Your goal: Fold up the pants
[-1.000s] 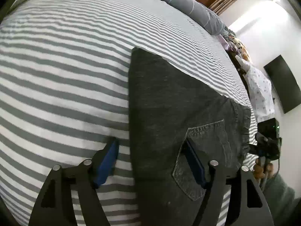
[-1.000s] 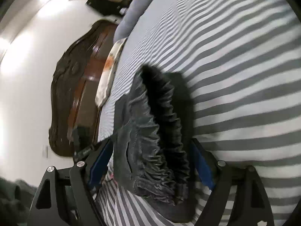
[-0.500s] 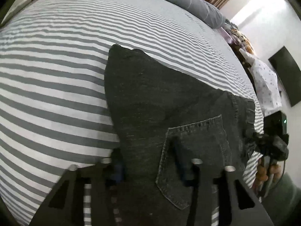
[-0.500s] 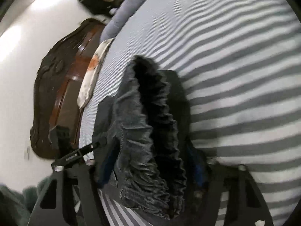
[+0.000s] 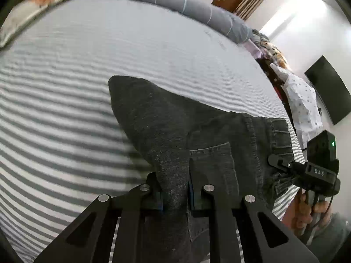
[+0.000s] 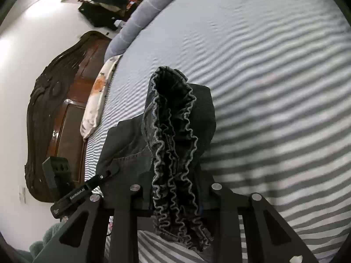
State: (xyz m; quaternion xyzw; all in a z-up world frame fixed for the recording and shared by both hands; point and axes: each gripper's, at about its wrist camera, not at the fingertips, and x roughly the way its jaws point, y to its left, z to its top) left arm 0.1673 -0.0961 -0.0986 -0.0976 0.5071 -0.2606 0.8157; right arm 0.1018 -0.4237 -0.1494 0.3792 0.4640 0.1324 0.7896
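The dark grey denim pants (image 5: pixel 175 135) are lying on the grey-and-white striped bedsheet (image 5: pixel 65 120), folded lengthwise, with the back pocket (image 5: pixel 210 160) facing up and the far end of the fold tapering to a rounded point toward the middle of the bed. The left gripper (image 5: pixel 175 194) is pinching a raised ridge of the denim just beside the pocket, its two fingers pressing in on the fabric from either side. The right gripper (image 6: pixel 175 194) is clamping the gathered elastic waistband (image 6: pixel 173 157), whose ruffled edge is standing up between its fingers and spilling down in front of them. In the left wrist view the right gripper (image 5: pixel 307 168) is showing at the waistband end of the pants, held by a hand (image 5: pixel 307 208); in the right wrist view the left gripper (image 6: pixel 87 186) is reaching in at the pocket side. A long grey bolster (image 5: pixel 175 2) is running along the far edge of the bed, a floral pillow (image 6: pixel 96 100) is lying against the carved dark wooden headboard (image 6: pixel 57 114), and a black screen (image 5: pixel 326 89) is hanging on the white wall.
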